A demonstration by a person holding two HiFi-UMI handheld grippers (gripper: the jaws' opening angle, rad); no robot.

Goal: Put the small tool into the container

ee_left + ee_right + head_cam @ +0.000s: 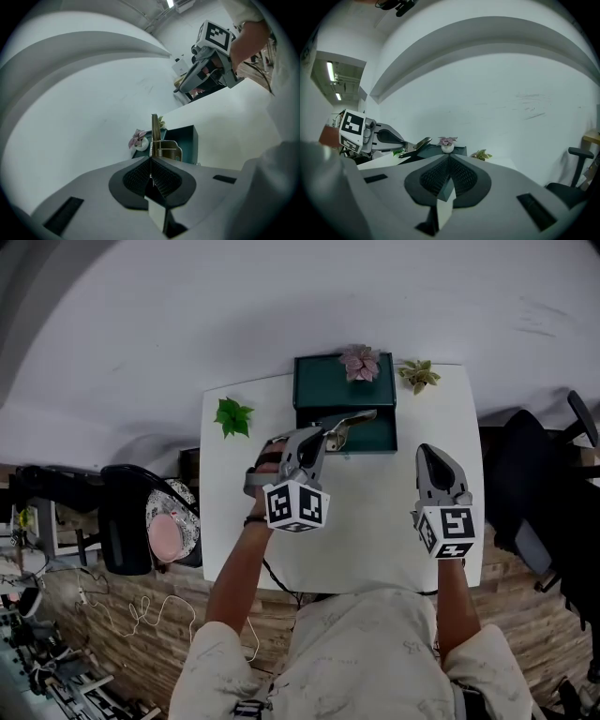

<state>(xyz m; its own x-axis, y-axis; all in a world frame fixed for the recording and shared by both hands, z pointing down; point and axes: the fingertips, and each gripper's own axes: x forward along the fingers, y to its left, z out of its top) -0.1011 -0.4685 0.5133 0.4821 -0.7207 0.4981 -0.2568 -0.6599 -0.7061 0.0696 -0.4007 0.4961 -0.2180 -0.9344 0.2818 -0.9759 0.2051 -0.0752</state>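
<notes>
The left tool point(151, 172) is closed tight on a small shiny metal clip point(155, 140). It holds the clip over the dark green box point(323, 381) at the top middle of the white bench point(375, 512). The right tool point(449, 174) is closed with nothing in it, at the right of the bench.

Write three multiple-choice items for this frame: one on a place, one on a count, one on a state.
1. Where is the small tool?
A) lying on the table
B) in the left gripper, at the container
C) lying inside the container

2. How many small plants are in view?
A) one
B) three
C) five

3. The right gripper is:
A) shut and empty
B) shut on the tool
C) wide open

Answers:
1 B: the left gripper view shows its pads pinching the metal tool.
2 B: pink plant, pale plant, leafy green plant.
3 A: its pads meet with nothing between them.
</notes>
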